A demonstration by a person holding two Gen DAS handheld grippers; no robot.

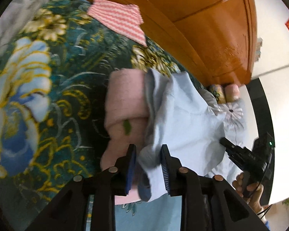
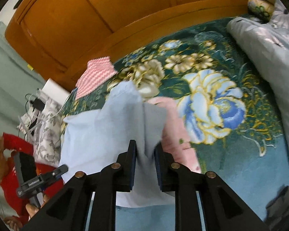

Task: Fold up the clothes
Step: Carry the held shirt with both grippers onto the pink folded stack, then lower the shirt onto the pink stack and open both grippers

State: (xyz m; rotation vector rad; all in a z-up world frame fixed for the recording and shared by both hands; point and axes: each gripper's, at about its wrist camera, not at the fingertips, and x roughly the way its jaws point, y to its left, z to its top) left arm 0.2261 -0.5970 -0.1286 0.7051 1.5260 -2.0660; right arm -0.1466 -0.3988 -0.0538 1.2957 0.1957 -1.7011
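While its two blue-padded fingers stand a little apart at the lower centre of the left wrist view, the left gripper [image 1: 148,169] has a bunched fold of the light blue garment [image 1: 186,119] lying between them; whether the pads actually press the cloth cannot be told through the blur. From there the garment spreads up and to the right across the middle of the frame, overlapping a folded pink garment [image 1: 125,104] that lies just to its left and bears a small green mark. Further out, a dark green floral blanket [image 1: 54,88] fills the left half, and a red-and-white striped cloth [image 1: 119,19] rests on it near the top centre, against the orange wooden headboard [image 1: 198,19]. At the lower right edge of this view the other tool shows, held in a bare hand [image 1: 246,187].

In the right wrist view, the right gripper [image 2: 145,163] sits at the lower centre with its fingers close on either side of a hanging fold of the same blue garment [image 2: 98,130], pinching it. The cloth rises from the jaws toward the middle and left of the frame. Pink fabric [image 2: 173,119] peeks out just right of it, on the floral blanket [image 2: 231,134]. A grey quilt [image 2: 269,57] lies along the right edge, the striped cloth [image 2: 94,77] sits left of centre below the headboard [image 2: 106,9], and the left tool appears at the lower left.
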